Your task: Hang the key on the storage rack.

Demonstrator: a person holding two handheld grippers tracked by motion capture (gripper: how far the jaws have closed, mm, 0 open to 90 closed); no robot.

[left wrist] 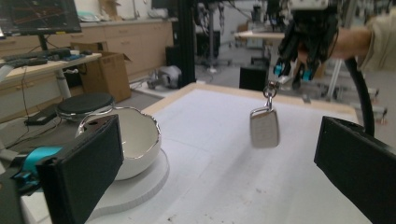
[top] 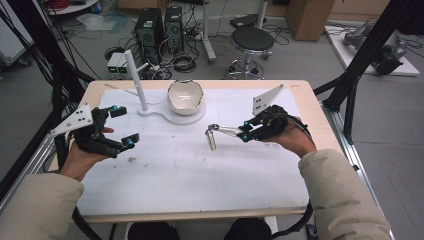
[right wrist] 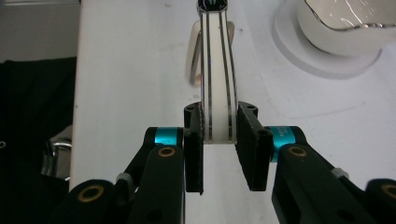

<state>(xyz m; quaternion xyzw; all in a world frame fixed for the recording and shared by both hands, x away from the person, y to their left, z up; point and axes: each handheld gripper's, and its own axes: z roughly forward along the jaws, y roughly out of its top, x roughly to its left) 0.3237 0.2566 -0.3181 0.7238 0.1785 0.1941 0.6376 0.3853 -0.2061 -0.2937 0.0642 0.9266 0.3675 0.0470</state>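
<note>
My right gripper (top: 245, 131) is shut on the white, silver-striped handle of a metal utensil (top: 220, 131), above the middle of the white mat. In the right gripper view the pads (right wrist: 194, 149) clamp the handle (right wrist: 215, 79) from both sides. The utensil's flat metal head (left wrist: 265, 128) hangs down, off the mat. A white bowl (top: 185, 97) with a silver rim sits on a white stand (top: 150, 111) with an upright post, at the back of the table. My left gripper (top: 125, 126) hovers left of the stand, open, with nothing between its jaws.
The white mat (top: 190, 170) covers most of the wooden table (top: 300, 87). Beyond the far edge stand a black stool (top: 251, 40) and computer towers (top: 150, 27). Black frame struts (top: 360, 60) rise at the right and left sides.
</note>
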